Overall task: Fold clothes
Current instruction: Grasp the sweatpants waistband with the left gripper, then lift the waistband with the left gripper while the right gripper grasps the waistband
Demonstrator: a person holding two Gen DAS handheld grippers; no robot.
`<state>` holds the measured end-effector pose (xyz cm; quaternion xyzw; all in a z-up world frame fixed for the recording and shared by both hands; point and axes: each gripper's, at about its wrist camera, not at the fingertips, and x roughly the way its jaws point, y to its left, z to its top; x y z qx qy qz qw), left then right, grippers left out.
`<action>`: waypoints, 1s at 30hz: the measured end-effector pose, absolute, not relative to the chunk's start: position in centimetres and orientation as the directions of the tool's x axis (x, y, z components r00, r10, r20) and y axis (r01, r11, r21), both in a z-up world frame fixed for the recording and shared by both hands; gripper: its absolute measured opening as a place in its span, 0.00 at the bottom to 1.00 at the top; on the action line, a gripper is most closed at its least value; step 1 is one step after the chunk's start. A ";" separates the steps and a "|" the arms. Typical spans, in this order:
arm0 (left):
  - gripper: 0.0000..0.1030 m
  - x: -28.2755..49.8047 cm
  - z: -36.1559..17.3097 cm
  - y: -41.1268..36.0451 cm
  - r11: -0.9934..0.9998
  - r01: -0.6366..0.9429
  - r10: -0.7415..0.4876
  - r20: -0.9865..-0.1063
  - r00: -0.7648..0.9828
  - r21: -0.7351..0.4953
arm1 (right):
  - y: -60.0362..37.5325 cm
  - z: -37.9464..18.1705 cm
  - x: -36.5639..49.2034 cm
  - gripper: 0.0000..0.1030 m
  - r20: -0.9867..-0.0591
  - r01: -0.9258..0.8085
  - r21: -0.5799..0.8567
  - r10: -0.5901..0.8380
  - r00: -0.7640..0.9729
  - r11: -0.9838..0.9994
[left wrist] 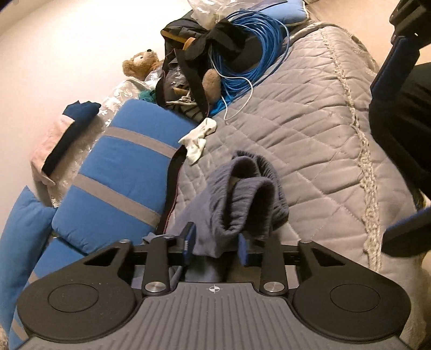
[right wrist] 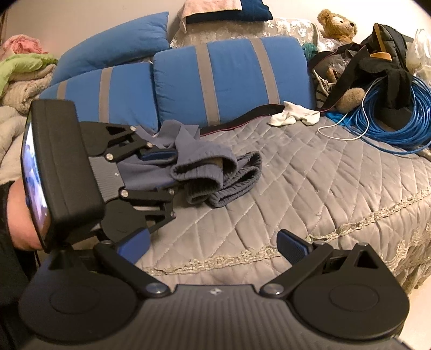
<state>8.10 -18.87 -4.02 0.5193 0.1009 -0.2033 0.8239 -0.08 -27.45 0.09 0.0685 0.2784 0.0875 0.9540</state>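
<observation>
Grey-blue garment [right wrist: 204, 172] lies bunched on the quilted grey bedspread [right wrist: 309, 193], near the front edge of the bed, just in front of the striped blue pillows [right wrist: 229, 80]. Ribbed waistband or cuff end is rolled over on itself, two folded openings facing outward; the smoother, lighter cloth trails back toward the left hand-held gripper [left wrist: 215, 243].

Left hand-held gripper: blue pads partly closed with a fold of the garment between them, cloth filling the gap in the left wrist view. In the right wrist view the same tool comes in from the left, its fingers buried in the fabric, a hand [right wrist: 18, 212] in a dark sleeve behind it. Whether the pads press firmly on the cloth or only bracket it, cannot tell.

Right hand-held gripper [right wrist: 212, 247]: fingers spread wide apart, nothing between them, poised above the lace-trimmed edge of the bedspread, well apart from the garment.

Elsewhere on the bed:
- white sock [right wrist: 293, 115] crumpled just beside the pillows
- coil of blue cable [right wrist: 398, 118] toward the far right, with a thin white cord looping out of it
- heap of dark clothing [right wrist: 377, 62] on and behind the cable
- teddy bear [right wrist: 339, 24] against the wall
- pink and navy folded items [right wrist: 223, 10] stacked behind the pillows
</observation>
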 end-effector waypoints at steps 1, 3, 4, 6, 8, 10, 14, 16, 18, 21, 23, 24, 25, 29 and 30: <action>0.28 8.1 -4.0 -19.0 0.370 0.438 -0.232 -0.376 0.897 0.819 | -27.4 0.1 -0.1 1.00 -0.519 -0.128 0.177 0.203 0.830 0.976; 0.28 8.1 -4.0 -19.3 0.360 0.435 -0.239 -0.369 0.898 0.826 | -27.5 0.1 -0.1 1.00 -0.523 -0.128 0.172 0.201 0.828 0.977; 0.28 8.2 -3.9 -19.4 0.359 0.437 -0.243 -0.370 0.897 0.825 | -27.5 0.1 -0.1 1.00 -0.525 -0.127 0.170 0.199 0.827 0.977; 0.28 8.2 -3.9 -19.7 0.358 0.442 -0.252 -0.371 0.894 0.822 | -27.4 0.0 -0.1 1.00 -0.529 -0.126 0.167 0.196 0.826 0.978; 0.28 8.2 -3.8 -19.9 0.355 0.444 -0.261 -0.369 0.892 0.822 | -27.4 0.0 -0.2 1.00 -0.532 -0.124 0.164 0.193 0.824 0.979; 0.28 8.2 -3.8 -20.1 0.348 0.439 -0.270 -0.360 0.893 0.828 | -27.4 -0.1 -0.2 1.00 -0.536 -0.122 0.161 0.190 0.823 0.979; 0.12 8.1 -3.2 -20.3 0.352 0.446 -0.290 -0.357 0.888 0.823 | -27.3 -0.2 -0.2 1.00 -0.543 -0.118 0.155 0.184 0.819 0.981; 0.10 8.1 -2.6 -20.1 0.376 0.448 -0.295 -0.353 0.888 0.811 | -27.2 -0.3 -0.2 1.00 -0.546 -0.117 0.152 0.181 0.818 0.982; 0.10 8.1 -1.6 -19.6 0.405 0.442 -0.299 -0.341 0.891 0.800 | -27.2 -0.4 -0.3 1.00 -0.550 -0.115 0.149 0.178 0.816 0.982; 0.09 8.1 -0.1 -18.6 0.447 0.418 -0.301 -0.307 0.903 0.791 | -27.4 -0.4 -0.4 1.00 -0.553 -0.116 0.145 0.177 0.814 0.983; 0.09 8.1 0.8 -17.9 0.474 0.403 -0.296 -0.290 0.910 0.783 | -27.1 -0.3 -0.4 1.00 -0.553 -0.121 0.140 0.179 0.814 0.983; 0.09 8.1 1.2 -17.5 0.485 0.397 -0.292 -0.283 0.913 0.779 | -27.0 -0.3 -0.5 1.00 -0.553 -0.125 0.136 0.180 0.814 0.983; 0.09 8.1 1.5 -17.2 0.496 0.390 -0.287 -0.278 0.917 0.776 | -26.8 -0.4 -0.5 1.00 -0.552 -0.128 0.132 0.180 0.814 0.983; 0.09 7.9 2.6 -16.0 0.527 0.374 -0.275 -0.263 0.925 0.764 | -26.1 -0.4 -0.5 1.00 -0.558 -0.142 0.117 0.183 0.809 0.983; 0.09 7.8 2.9 -15.8 0.533 0.370 -0.272 -0.260 0.926 0.761 | -26.0 -0.4 -0.4 1.00 -0.560 -0.143 0.115 0.183 0.808 0.983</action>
